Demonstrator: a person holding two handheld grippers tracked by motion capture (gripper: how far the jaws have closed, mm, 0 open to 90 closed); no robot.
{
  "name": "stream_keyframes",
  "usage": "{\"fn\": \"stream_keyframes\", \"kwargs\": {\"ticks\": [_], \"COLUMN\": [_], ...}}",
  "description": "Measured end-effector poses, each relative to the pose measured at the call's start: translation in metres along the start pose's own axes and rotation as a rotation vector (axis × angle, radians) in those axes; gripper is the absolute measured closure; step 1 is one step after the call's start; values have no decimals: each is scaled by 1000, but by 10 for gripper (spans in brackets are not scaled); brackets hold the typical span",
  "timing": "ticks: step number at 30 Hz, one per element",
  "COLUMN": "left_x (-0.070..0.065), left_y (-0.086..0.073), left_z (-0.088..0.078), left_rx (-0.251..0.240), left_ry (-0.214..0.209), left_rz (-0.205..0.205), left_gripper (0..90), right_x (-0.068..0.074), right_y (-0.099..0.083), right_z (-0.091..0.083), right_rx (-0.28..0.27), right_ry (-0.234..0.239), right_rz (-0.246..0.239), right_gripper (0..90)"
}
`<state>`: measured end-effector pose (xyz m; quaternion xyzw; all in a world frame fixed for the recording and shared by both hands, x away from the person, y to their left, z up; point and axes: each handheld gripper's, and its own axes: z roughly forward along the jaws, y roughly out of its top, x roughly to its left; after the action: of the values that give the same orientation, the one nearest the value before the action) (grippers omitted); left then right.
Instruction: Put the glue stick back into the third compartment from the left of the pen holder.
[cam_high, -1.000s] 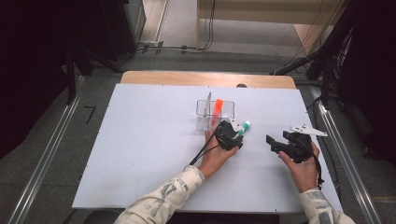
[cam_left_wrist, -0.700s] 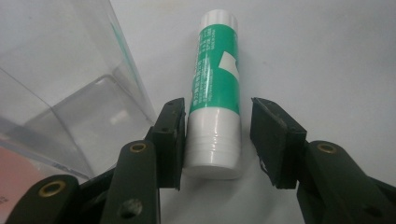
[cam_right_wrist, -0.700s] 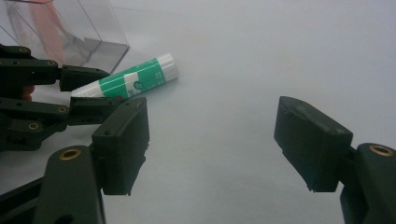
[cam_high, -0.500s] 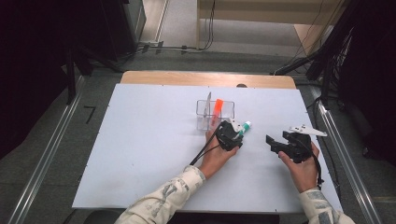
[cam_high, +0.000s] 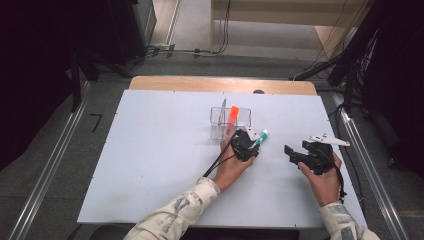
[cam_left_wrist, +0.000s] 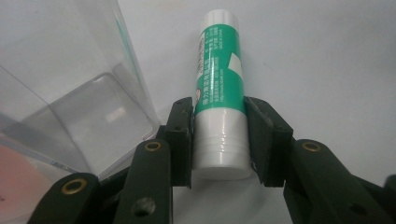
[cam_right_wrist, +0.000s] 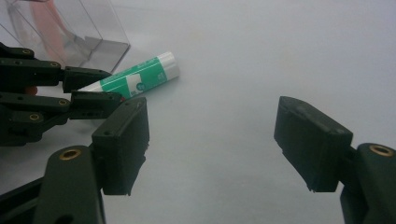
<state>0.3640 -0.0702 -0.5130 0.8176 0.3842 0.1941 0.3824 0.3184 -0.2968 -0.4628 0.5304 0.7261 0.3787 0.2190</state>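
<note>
Item: glue stick (cam_left_wrist: 219, 93), green and white, lying on the white table (cam_high: 150, 165) at centre right of the high view, just beside a clear plastic box (cam_high: 226, 121) holding an orange piece (cam_high: 233, 114). Left gripper (cam_left_wrist: 219, 140) is straddling the stick's near end; its jaws have just been closing, pads at or nearly at its sides, contact uncertain. Right gripper (cam_right_wrist: 212, 140) is resting at lower right, jaws standing wide apart, gripping nothing.

The white table (cam_high: 150, 165) is lit evenly from above and only faint shadows are cast. Beyond its edges the surroundings are left dark. Softness is seen in the high view; nearby jaws are blurred.
</note>
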Motion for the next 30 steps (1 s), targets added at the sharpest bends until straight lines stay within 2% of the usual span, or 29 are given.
{"fn": "stream_keyframes", "kwargs": {"ticks": [17,30], "left_x": [-1,-1], "left_y": [0,0], "left_z": [0,-3], "left_rx": [-7,-17], "left_ry": [2,-12], "left_rz": [4,0], "left_gripper": [662,662], "right_x": [-1,-1], "right_y": [0,0], "right_z": [0,0], "right_rx": [-5,-3], "right_ry": [1,-1], "right_rz": [-3,-1], "right_gripper": [254,254]}}
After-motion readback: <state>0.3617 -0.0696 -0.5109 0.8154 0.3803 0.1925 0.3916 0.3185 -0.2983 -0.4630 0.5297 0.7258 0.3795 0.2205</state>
